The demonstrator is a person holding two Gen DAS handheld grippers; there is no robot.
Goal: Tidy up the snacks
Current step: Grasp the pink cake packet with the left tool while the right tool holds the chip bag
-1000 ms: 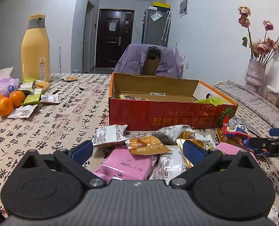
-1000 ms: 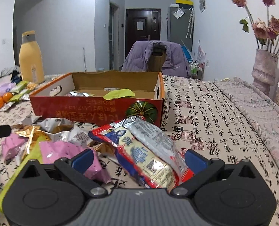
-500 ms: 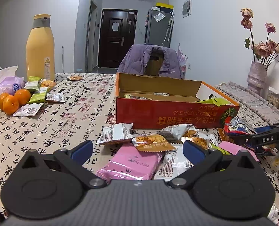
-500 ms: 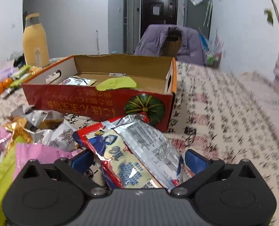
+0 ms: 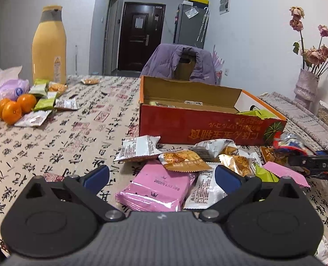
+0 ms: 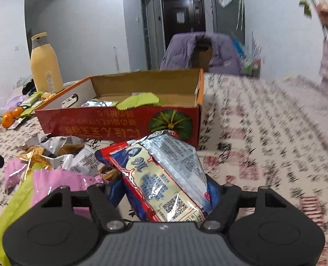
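Left wrist view first: your left gripper (image 5: 161, 175) hung over the snack pile with its jaws wide and nothing between them. A pink packet (image 5: 157, 188) lay right under them on the worktop (image 5: 53, 146). The red box (image 5: 208, 126) sat just behind the pile, with a few snacks already in it. A second before, your right gripper (image 5: 319, 165) was only a small tip at the right edge; now it had pushed further in, beside the red and blue packet (image 5: 290, 140).

Right wrist view next: your right gripper (image 6: 166, 190) was closing its jaws on that red and blue packet (image 6: 161, 175). A second before, the jaws stood wide with the packet lying loose between them. Now the blue pads had come in close and touched both sides of the packet. The box (image 6: 119, 124) also looked a bit nearer than before, and the worktop at the right was blurry.

So I think the grab was nearly done, and the packet could go up into the box next. The grip was not tight yet, so the shiny packet might slip.
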